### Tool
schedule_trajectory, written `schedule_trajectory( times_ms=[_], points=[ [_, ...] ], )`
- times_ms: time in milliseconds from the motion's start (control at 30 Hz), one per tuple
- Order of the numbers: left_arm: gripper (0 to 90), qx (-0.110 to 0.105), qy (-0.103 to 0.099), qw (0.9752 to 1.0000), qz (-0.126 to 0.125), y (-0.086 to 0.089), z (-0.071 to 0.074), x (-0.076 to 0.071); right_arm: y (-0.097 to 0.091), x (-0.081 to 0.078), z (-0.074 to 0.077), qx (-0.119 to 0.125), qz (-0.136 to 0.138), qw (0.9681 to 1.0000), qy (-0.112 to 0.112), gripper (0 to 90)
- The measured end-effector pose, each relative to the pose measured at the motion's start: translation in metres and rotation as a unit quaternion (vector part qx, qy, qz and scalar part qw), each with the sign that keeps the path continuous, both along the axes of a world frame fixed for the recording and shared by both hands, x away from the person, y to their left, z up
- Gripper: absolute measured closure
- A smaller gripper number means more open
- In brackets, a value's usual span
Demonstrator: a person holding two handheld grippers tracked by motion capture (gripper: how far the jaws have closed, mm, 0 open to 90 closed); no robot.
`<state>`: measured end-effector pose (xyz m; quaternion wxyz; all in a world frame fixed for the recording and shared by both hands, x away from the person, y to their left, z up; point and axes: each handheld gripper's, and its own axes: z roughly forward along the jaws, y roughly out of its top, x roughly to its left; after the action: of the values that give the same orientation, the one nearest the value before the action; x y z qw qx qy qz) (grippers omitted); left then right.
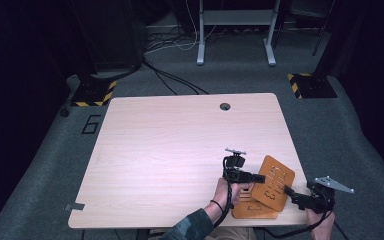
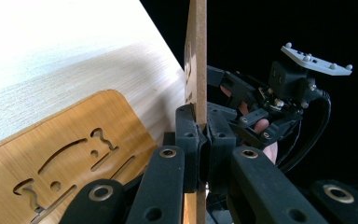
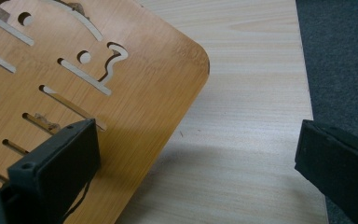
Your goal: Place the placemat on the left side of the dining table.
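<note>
Near the bench's [image 1: 180,150] right front corner, my left hand-held gripper [image 2: 203,140] is clamped tight on the edge of one board [image 1: 275,181], which I hold tilted up off the bench. A second board [image 2: 60,163] lies flat underneath it, its cut-out slots facing up. My right hand-held gripper [image 3: 196,163] has its jaws wide apart with nothing between them, one jaw over the raised board's corner, and grips nothing. So I judge the lift done on one side only; taking hold with the right and carrying the board to wherever it belongs are left.
</note>
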<state>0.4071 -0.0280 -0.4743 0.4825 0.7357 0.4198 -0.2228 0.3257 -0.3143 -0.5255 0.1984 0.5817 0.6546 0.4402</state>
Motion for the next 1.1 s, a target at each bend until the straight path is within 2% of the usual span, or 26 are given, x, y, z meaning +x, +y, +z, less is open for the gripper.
schedule_trajectory(
  times_ms=[100,200,467,767,967,1100],
  points=[
    [86.2,-0.003,-0.002,1.0,0.004,0.001,0.002,0.0,0.0,-0.001,0.0,0.001,0.001,1.0,-0.003,0.0],
    [86.2,-0.012,-0.005,0.9999,0.01,0.004,0.006,0.001,-0.003,-0.002,0.0,0.017,0.006,0.9998,-0.01,0.0],
    [86.2,-0.02,-0.013,0.9995,0.022,0.016,0.017,0.007,-0.003,-0.001,-0.001,0.016,0.002,0.9998,-0.009,0.0],
    [86.2,-0.021,-0.022,0.999,0.032,0.029,0.028,0.011,0.002,0.002,-0.001,-0.009,0.0,0.9999,0.014,0.0],
    [86.2,-0.02,-0.028,0.9986,0.04,0.04,0.032,0.015,0.007,0.005,-0.001,-0.042,-0.002,0.9988,0.027,0.0],
    [86.2,-0.019,-0.03,0.9984,0.045,0.048,0.034,0.017,0.01,0.007,-0.001,-0.054,-0.003,0.9979,0.036,0.0]
  ],
)
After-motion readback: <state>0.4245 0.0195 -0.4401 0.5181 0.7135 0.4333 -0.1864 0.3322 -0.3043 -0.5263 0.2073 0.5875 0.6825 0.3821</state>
